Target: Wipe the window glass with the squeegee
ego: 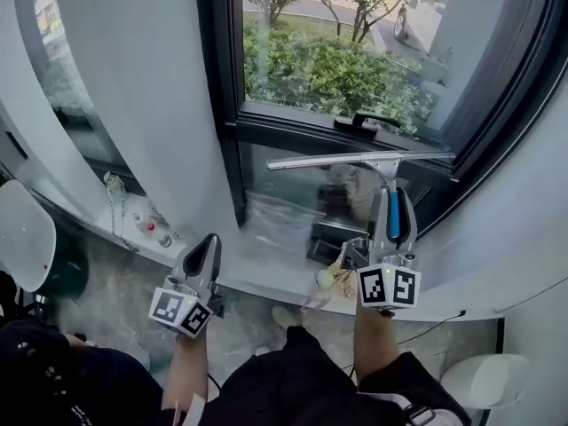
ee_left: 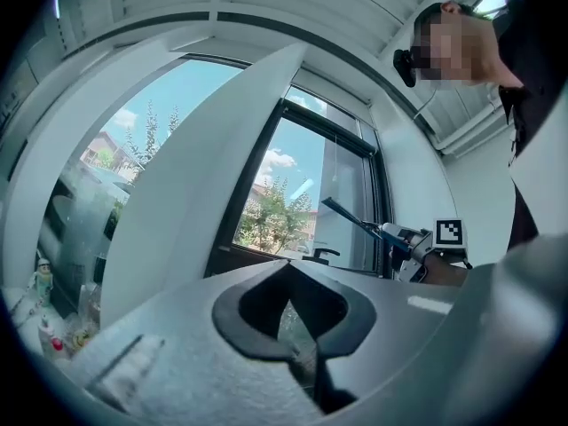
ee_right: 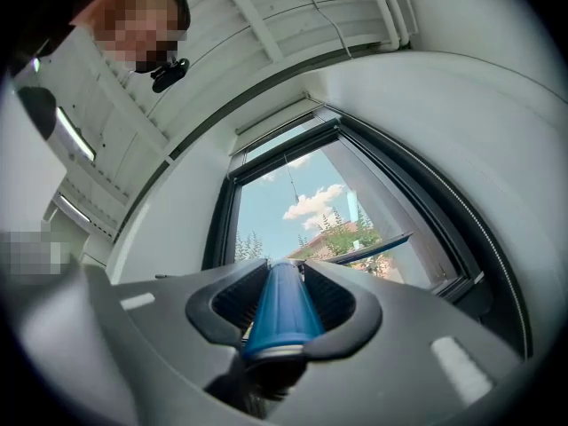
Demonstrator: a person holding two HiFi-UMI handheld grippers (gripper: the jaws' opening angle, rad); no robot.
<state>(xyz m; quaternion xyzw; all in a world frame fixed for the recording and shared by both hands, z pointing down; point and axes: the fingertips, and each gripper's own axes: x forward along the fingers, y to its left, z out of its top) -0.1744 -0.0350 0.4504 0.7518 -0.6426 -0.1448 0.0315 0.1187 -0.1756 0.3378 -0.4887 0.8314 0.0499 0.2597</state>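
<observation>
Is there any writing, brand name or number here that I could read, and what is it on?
No readable words or numbers anywhere.
Marker cubes on the left hand-held gripper and right hand-held gripper: black-and-white square patterns, no letters.
Small bottles: labels too small to read.
Squeegee: no print visible.

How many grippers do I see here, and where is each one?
2. The left gripper is at lower left, shut and empty. The right gripper, at right, is shut on the squeegee. None seems hidden.
</observation>
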